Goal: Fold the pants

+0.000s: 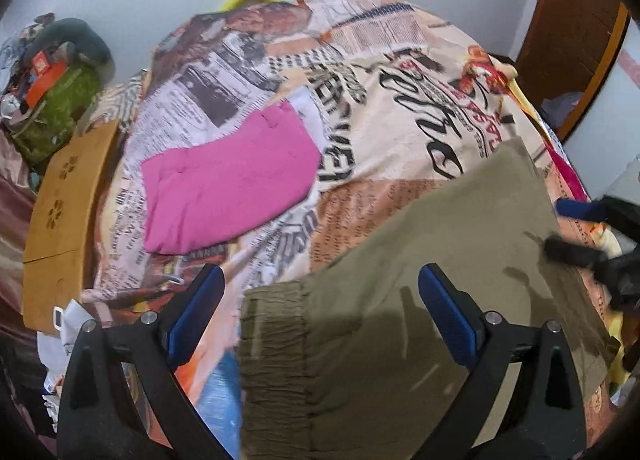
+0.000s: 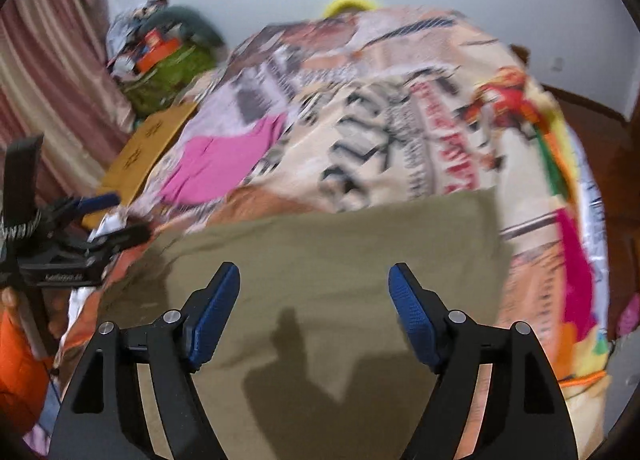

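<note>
Olive-green pants (image 1: 420, 260) lie flat on the printed bedspread, elastic waistband (image 1: 276, 360) at the near left. They also fill the lower middle of the right wrist view (image 2: 340, 252). My left gripper (image 1: 320, 288) is open and empty, hovering over the waistband end. My right gripper (image 2: 314, 284) is open and empty above the pants' middle. The right gripper shows at the right edge of the left wrist view (image 1: 580, 228); the left gripper shows at the left edge of the right wrist view (image 2: 112, 216).
A folded pink garment (image 1: 228, 188) lies on the bedspread (image 1: 400, 80) beyond the pants. A wooden board (image 1: 60, 220) and a green bag with clutter (image 1: 56, 100) stand at the left. A wooden door (image 1: 572, 40) is at the right, a curtain (image 2: 44, 72) at the left.
</note>
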`<state>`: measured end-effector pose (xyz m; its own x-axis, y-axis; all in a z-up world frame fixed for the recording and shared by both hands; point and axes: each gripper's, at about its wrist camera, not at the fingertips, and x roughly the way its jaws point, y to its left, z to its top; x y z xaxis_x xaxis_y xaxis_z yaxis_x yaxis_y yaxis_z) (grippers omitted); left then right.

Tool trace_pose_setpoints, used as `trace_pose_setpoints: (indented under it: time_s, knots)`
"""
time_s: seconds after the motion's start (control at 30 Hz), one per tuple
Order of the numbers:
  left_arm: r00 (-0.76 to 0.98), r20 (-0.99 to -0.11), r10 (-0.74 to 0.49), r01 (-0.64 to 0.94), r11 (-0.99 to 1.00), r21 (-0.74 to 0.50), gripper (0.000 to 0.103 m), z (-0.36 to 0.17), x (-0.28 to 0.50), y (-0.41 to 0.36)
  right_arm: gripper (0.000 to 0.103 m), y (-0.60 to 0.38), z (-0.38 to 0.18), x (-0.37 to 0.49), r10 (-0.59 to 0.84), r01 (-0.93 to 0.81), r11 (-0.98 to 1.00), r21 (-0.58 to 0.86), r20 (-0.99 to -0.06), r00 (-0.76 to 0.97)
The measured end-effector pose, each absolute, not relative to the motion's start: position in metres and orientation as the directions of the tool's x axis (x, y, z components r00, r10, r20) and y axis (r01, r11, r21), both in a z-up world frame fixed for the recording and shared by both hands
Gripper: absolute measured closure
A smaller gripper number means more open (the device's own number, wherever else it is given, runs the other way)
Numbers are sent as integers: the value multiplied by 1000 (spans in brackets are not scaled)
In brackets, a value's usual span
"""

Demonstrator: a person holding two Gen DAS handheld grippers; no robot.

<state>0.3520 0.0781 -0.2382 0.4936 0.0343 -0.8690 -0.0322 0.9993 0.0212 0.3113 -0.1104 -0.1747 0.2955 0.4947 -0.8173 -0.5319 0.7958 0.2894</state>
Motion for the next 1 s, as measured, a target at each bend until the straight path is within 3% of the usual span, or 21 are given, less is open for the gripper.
trace_pose_setpoints:
  time_s: [0.17, 0.37, 1.0]
  knots:
    - [425, -905, -4, 18, 1000, 4, 4, -262, 358, 65, 29, -78, -215, 307, 443, -576, 768, 280, -882, 162]
    - [328, -944, -14, 30, 1000, -4, 4, -297, 360, 61, 29, -75, -228, 306, 416, -585, 763, 275, -902, 119]
    - [370, -929, -4, -28, 999, -15, 2, -274, 295, 77, 24, -127, -203, 249, 365, -540, 813, 217, -913, 184]
